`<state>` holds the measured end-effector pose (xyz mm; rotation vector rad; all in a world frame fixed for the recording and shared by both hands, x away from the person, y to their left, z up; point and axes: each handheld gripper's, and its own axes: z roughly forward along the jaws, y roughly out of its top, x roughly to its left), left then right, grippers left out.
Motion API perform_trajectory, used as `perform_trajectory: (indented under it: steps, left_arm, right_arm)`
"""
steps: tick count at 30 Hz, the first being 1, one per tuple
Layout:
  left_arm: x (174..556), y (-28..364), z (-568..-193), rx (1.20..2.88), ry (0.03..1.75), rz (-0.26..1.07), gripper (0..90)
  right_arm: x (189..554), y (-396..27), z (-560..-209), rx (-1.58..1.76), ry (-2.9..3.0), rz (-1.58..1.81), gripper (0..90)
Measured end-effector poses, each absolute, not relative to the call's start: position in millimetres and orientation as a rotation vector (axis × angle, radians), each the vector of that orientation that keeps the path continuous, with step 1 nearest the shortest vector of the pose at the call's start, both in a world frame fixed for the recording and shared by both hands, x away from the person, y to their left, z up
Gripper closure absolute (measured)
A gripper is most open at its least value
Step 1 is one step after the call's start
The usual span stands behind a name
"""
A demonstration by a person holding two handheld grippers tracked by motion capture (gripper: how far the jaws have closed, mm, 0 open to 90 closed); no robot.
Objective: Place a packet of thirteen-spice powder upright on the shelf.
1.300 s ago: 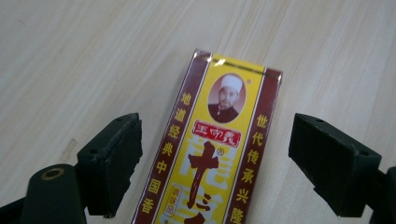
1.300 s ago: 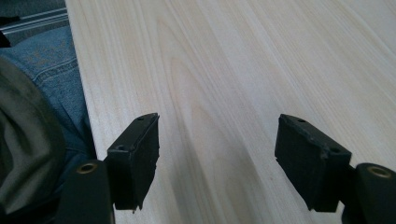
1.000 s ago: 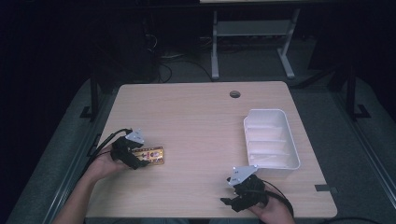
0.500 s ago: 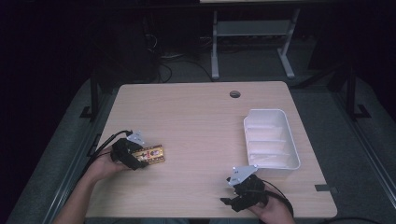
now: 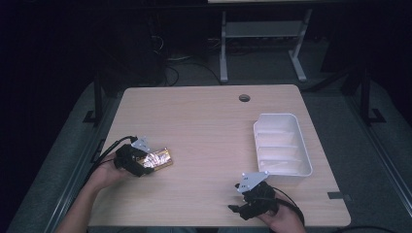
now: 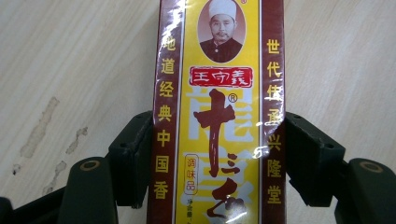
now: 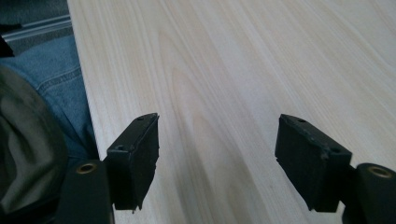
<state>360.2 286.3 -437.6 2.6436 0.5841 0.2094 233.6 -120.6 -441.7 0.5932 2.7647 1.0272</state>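
Pale wood counter (image 5: 209, 126) stands in a dark room, a white compartmented tray (image 5: 282, 144) near its right edge. Near the left edge, the left gripper (image 5: 145, 162) has its jaws closed on a glossy yellow-and-maroon spice box (image 6: 219, 116) printed with red Chinese characters and a portrait. By the near edge, the right gripper (image 5: 239, 209) hangs wide open, holding nothing.

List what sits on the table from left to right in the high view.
Left tool shut on the yellow and red seasoning box → right tool, open, near the front edge → white divided tray toward the right side of the wooden table.
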Motion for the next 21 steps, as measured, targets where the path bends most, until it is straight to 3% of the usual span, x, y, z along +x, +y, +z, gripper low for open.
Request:
perform_trajectory:
  steps: [21]
  left_arm:
    - [318, 258, -392, 2.489, 0.5, 0.373, 31.8]
  right_arm:
    - [239, -108, -397, 0.594, 2.654, 1.156, 25.8]
